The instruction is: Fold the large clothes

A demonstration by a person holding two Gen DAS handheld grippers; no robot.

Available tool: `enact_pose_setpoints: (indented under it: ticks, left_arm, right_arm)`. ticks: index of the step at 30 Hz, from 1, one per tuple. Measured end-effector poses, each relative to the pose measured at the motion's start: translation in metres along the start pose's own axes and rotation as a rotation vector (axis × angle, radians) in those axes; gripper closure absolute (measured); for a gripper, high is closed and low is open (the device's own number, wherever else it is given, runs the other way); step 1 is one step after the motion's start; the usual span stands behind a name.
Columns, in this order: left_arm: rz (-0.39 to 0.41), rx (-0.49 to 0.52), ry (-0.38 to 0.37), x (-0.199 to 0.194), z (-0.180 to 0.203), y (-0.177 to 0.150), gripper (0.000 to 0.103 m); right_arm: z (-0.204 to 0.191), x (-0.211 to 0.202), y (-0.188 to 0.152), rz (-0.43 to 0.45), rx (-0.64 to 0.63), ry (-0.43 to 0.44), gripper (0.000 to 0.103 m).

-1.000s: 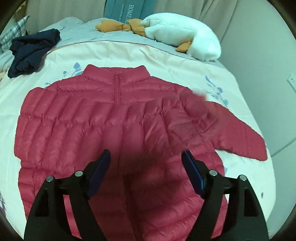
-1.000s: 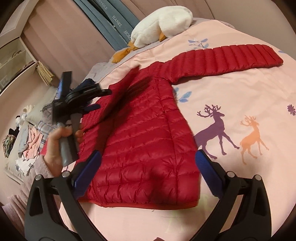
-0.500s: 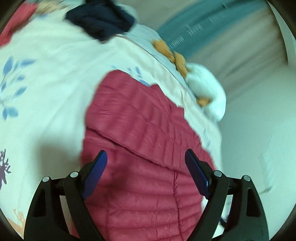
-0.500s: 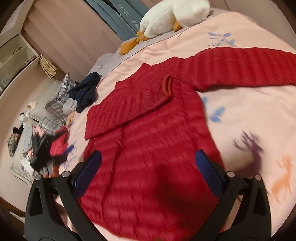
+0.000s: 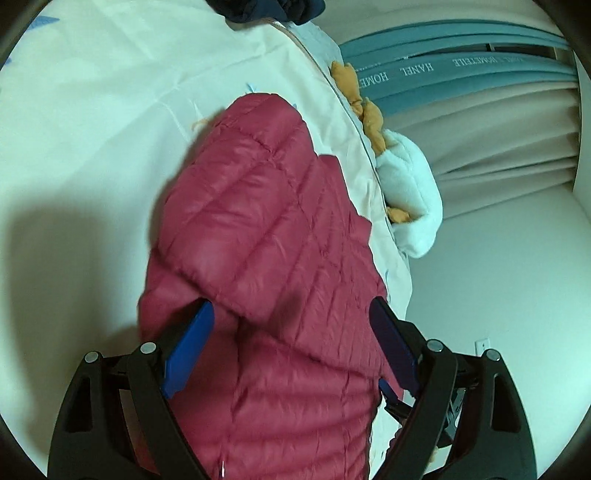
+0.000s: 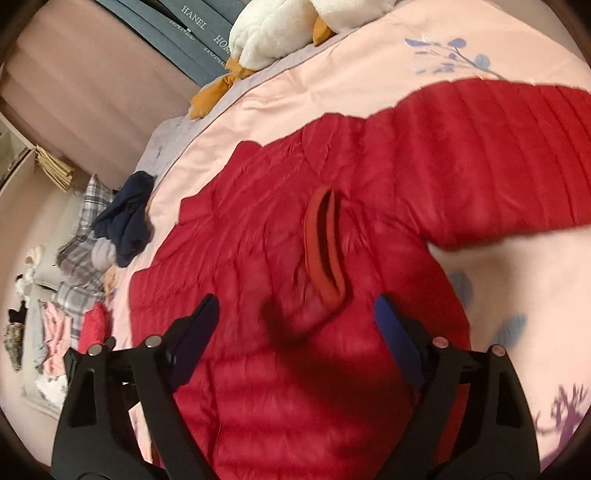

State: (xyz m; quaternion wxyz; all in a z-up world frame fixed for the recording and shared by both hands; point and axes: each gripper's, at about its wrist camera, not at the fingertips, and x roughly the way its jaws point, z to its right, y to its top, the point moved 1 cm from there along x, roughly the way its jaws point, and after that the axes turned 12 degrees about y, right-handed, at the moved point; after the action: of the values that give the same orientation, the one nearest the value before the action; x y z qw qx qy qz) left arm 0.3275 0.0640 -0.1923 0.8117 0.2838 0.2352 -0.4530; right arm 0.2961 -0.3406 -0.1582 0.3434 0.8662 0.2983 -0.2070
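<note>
Red jacket (image 6: pixel 295 332) lies flat on the bed (image 6: pixel 517 258). One sleeve (image 6: pixel 258 229) now folded across the chest, cuff (image 6: pixel 325 251) near jacket centre; a second ago my left claw (image 5: pixel 295 347) held it aloft. Left claw now spread, empty. Right claw (image 6: pixel 295 328) closing, nothing between pads. Other sleeve (image 6: pixel 480 147) not yet folded. Cushion (image 6: pixel 195 22) beyond jacket reads "HANEL".
</note>
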Motion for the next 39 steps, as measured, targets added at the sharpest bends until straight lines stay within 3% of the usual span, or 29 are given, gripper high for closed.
enact_pose_setpoints:
  ticks: [1, 6, 7, 8, 9, 10, 11, 13, 15, 19, 22, 24, 29, 33, 39]
  left_arm:
    - [0.003, -0.001, -0.006, 0.002, 0.0, 0.001, 0.017]
    - [0.047, -0.036, -0.022, 0.014, 0.003, 0.013, 0.017]
    - [0.054, -0.04, -0.012, 0.013, 0.001, 0.015, 0.018]
    - [0.065, -0.049, 0.014, 0.013, -0.001, 0.017, 0.023]
    - [0.068, -0.049, 0.037, 0.015, -0.002, 0.019, 0.034]
    - [0.069, -0.042, 0.08, 0.017, -0.003, 0.021, 0.041]
    - [0.066, -0.031, 0.114, 0.02, -0.004, 0.022, 0.057]
    - [0.066, -0.023, 0.127, 0.02, -0.007, 0.024, 0.066]
    - [0.071, -0.011, 0.15, 0.02, -0.009, 0.025, 0.071]
    - [0.075, 0.012, 0.184, 0.024, -0.012, 0.025, 0.071]
    - [0.071, 0.028, 0.202, 0.022, -0.012, 0.024, 0.071]
    - [0.045, 0.048, 0.221, 0.014, -0.012, 0.021, 0.071]
    - [0.098, 0.227, 0.379, -0.021, 0.0, 0.01, 0.054]
    - [0.18, 0.346, 0.426, -0.037, 0.023, 0.006, 0.052]
    - [0.171, 0.548, 0.506, 0.005, 0.066, -0.01, 0.049]
  right_arm:
    - [0.0, 0.007, 0.004, 0.002, -0.012, -0.02, 0.024]
    - [-0.002, 0.034, 0.01, -0.027, -0.061, -0.066, 0.073]
    - [-0.002, 0.038, 0.01, -0.037, -0.07, -0.063, 0.077]
    - [-0.001, 0.038, 0.011, -0.033, -0.071, -0.056, 0.086]
    - [-0.003, 0.034, 0.012, -0.016, -0.087, -0.064, 0.088]
    - [-0.006, 0.029, 0.012, 0.009, -0.106, -0.075, 0.089]
    - [-0.009, 0.02, 0.014, 0.047, -0.129, -0.082, 0.089]
    - [-0.012, 0.009, 0.015, 0.091, -0.15, -0.101, 0.09]
    - [-0.007, 0.013, 0.016, 0.069, -0.16, -0.151, 0.09]
    - [0.002, 0.04, 0.01, -0.026, -0.216, -0.259, 0.087]
    - [-0.001, 0.038, 0.009, -0.029, -0.209, -0.251, 0.081]
    - [-0.002, 0.025, 0.011, -0.008, -0.191, -0.236, 0.072]
    - [-0.025, -0.001, 0.012, 0.065, -0.315, -0.249, 0.06]
    - [-0.049, 0.005, 0.008, 0.048, -0.402, -0.219, 0.057]
    - [-0.053, 0.047, -0.004, -0.041, -0.459, -0.262, 0.057]
